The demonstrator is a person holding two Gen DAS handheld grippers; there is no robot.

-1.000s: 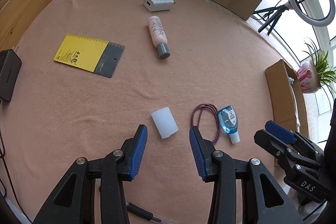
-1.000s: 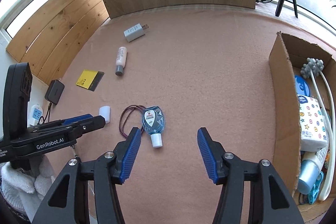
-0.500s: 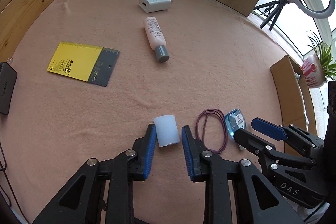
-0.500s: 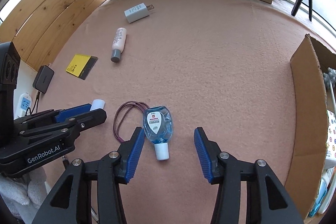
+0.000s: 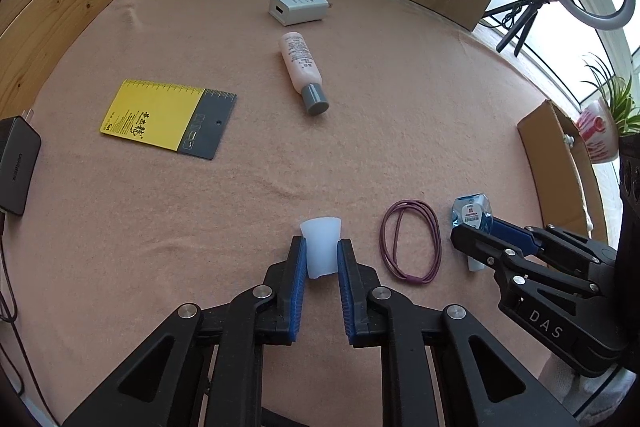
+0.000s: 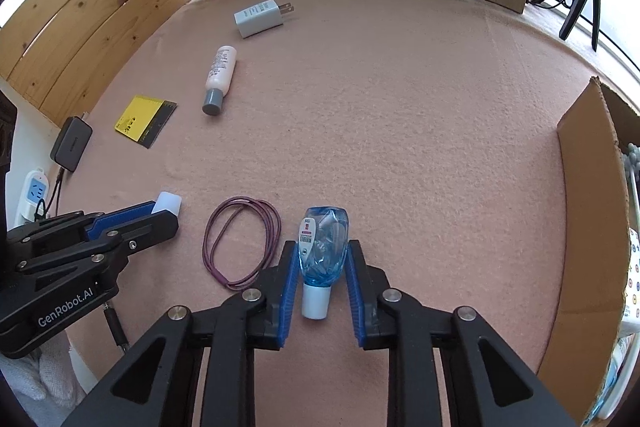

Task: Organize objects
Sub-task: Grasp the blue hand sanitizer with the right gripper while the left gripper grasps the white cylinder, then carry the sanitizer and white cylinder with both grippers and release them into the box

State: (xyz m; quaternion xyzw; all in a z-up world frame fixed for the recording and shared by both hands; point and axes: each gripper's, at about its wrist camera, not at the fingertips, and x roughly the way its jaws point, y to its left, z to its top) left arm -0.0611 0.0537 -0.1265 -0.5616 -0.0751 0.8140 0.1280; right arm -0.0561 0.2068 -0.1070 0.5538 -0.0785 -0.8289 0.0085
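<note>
A small white translucent cap (image 5: 320,233) lies on the pink felt, and my left gripper (image 5: 321,247) is shut on it, both blue pads against its sides. From the right wrist view the left gripper (image 6: 160,215) shows with the cap (image 6: 170,203) at its tip. My right gripper (image 6: 322,251) is closing its jaws on a clear blue sanitiser bottle (image 6: 324,239) with a white cap, and the pads touch both its flanks. In the left wrist view the right gripper (image 5: 476,231) covers part of that bottle (image 5: 470,213).
A purple hair-tie loop (image 5: 412,279) lies between the two grippers. Farther back are a pink bottle with a grey cap (image 5: 300,63), a white charger (image 5: 298,7) and a yellow-and-grey card (image 5: 156,115). A black adapter (image 5: 14,163) sits far left, a cardboard box (image 6: 588,187) far right.
Both grippers came forward and down over their objects. The left jaws closed onto the white cap; the right jaws narrowed around the blue bottle until the pads met it.
</note>
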